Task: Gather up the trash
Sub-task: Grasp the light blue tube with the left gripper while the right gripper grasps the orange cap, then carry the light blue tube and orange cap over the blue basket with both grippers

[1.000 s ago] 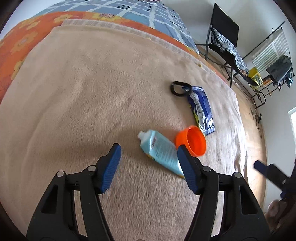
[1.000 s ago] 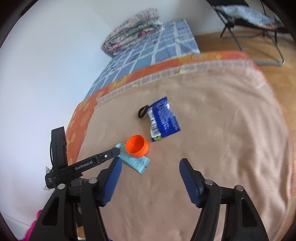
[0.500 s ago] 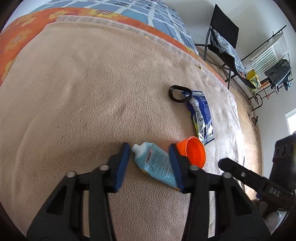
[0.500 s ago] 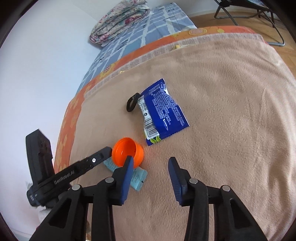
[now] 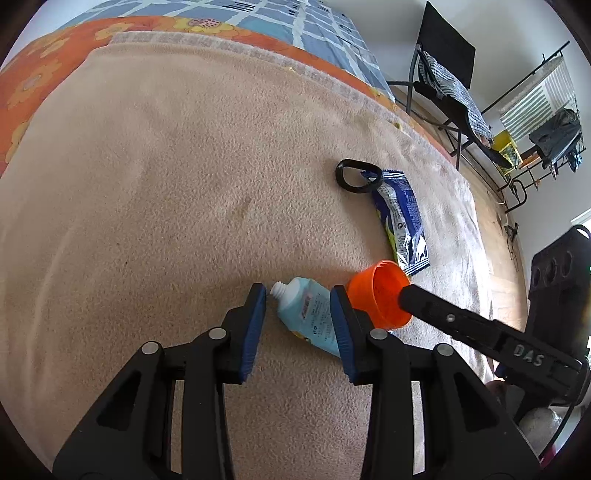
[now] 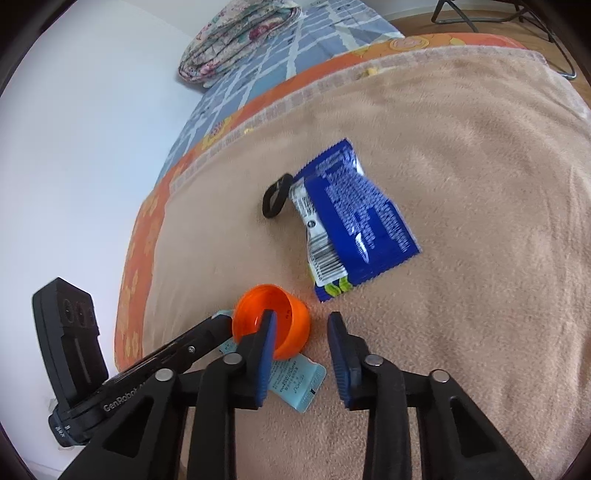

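Note:
A light blue squeeze tube with no cap lies on the beige blanket. My left gripper is open with its jaws either side of the tube's neck end. An orange cup-like lid lies on its side against the tube. My right gripper is open, its left finger inside the orange lid and its right finger outside it. A blue snack wrapper and a black loop lie beyond; the tube's flat end shows under the right gripper.
The blanket covers an orange flowered sheet on a blue checked bed. A folded quilt lies at the bed's far end by the white wall. A black chair and a clothes rack stand on the wooden floor.
Both grippers have moved forward and down onto the trash and narrowed. The left now straddles the tube; the right has slid one finger into the orange lid.

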Demonstrator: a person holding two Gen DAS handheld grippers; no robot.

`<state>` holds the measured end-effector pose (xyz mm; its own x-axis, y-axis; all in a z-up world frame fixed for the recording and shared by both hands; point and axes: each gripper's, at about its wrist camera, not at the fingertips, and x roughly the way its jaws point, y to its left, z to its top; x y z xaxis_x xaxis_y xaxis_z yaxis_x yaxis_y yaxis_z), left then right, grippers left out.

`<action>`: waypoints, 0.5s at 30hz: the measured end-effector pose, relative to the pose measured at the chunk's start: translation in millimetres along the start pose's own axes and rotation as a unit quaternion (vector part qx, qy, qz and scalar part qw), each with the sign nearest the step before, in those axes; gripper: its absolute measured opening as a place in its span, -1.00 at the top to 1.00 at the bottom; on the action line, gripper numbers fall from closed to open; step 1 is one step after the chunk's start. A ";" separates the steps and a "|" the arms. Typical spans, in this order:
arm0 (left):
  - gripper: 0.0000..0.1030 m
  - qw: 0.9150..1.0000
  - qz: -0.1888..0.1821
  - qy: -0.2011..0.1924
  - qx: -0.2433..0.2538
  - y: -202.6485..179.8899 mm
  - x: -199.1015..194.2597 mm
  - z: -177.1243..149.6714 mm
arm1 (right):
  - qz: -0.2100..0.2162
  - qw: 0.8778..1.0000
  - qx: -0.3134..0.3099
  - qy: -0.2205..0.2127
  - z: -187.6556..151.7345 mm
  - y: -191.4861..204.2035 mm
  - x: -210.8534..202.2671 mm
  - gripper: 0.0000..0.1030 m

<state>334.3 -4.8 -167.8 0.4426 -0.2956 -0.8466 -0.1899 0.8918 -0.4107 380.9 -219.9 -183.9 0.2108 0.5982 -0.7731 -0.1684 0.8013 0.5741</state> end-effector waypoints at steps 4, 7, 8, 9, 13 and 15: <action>0.61 1.000 -0.008 -0.004 -0.005 5.9 -0.8 0.1 | -0.002 1.000 0.007 0.002 -0.6 -0.8 5.0 0.87; 0.64 1.000 -0.008 -0.010 -0.003 6.5 -4.3 0.2 | -0.013 1.000 0.002 -0.007 -1.5 0.8 1.0 0.92; 0.64 1.000 -0.012 -0.016 -0.001 6.5 -7.4 -0.2 | -0.015 1.000 0.000 -0.012 -1.9 1.4 -1.3 0.93; 0.64 1.000 -0.011 -0.019 0.001 6.1 -9.4 -0.2 | -0.019 1.000 -0.004 -0.017 -2.1 2.5 -4.6 0.93; 0.64 1.000 -0.009 -0.029 0.007 6.2 -20.3 -1.9 | -0.020 0.999 -0.013 -0.026 -3.5 4.7 -14.8 0.94; 0.64 0.999 -0.010 -0.031 0.006 7.4 -24.2 -2.7 | -0.022 0.999 -0.020 -0.026 -4.5 7.7 -18.0 0.95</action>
<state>319.8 8.0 -151.3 0.4991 -0.2920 -0.8158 -0.1698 0.8903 -0.4225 371.5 -224.6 -166.8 0.2689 0.5636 -0.7811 -0.1966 0.8260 0.5283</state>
